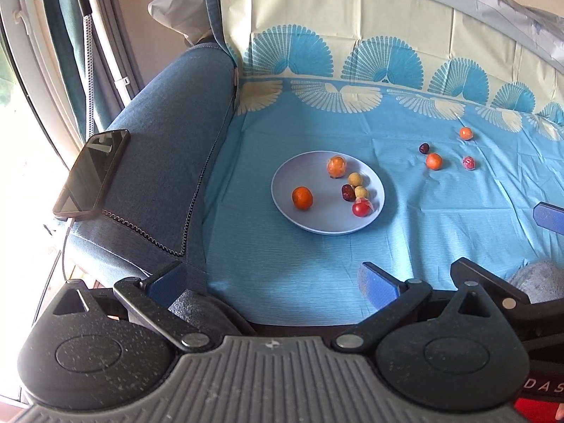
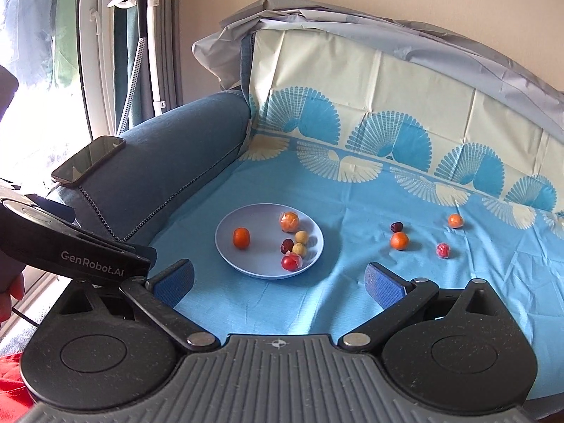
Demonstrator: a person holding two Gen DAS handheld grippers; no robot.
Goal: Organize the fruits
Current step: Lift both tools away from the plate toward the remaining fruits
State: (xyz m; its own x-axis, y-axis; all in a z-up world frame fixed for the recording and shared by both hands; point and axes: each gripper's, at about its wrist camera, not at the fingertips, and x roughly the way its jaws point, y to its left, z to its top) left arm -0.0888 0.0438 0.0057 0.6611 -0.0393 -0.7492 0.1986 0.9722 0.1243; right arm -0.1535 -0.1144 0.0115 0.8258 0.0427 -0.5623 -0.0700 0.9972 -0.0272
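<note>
A pale blue plate (image 1: 303, 176) (image 2: 261, 218) lies on the blue cloth and holds several fruits: an orange (image 1: 302, 197) (image 2: 241, 238), a wrapped orange (image 1: 336, 166), two yellow balls, a dark date and a red tomato (image 1: 361, 208) (image 2: 289, 263). To its right on the cloth lie an orange (image 1: 433, 161) (image 2: 399, 240), a dark fruit (image 1: 424, 148) (image 2: 396, 227), a smaller orange (image 1: 465, 133) (image 2: 455, 220) and a wrapped red fruit (image 1: 469, 163) (image 2: 443, 250). My left gripper (image 1: 271, 282) is open and empty, in front of the plate. My right gripper (image 2: 280, 282) is open and empty, also in front of the plate.
A blue sofa armrest (image 1: 169, 162) (image 2: 158, 162) rises left of the plate, with a phone (image 1: 92, 173) (image 2: 88, 160) on it. The cloth-covered backrest (image 2: 387, 98) stands behind. The left gripper's body (image 2: 70, 250) shows at the right view's left edge.
</note>
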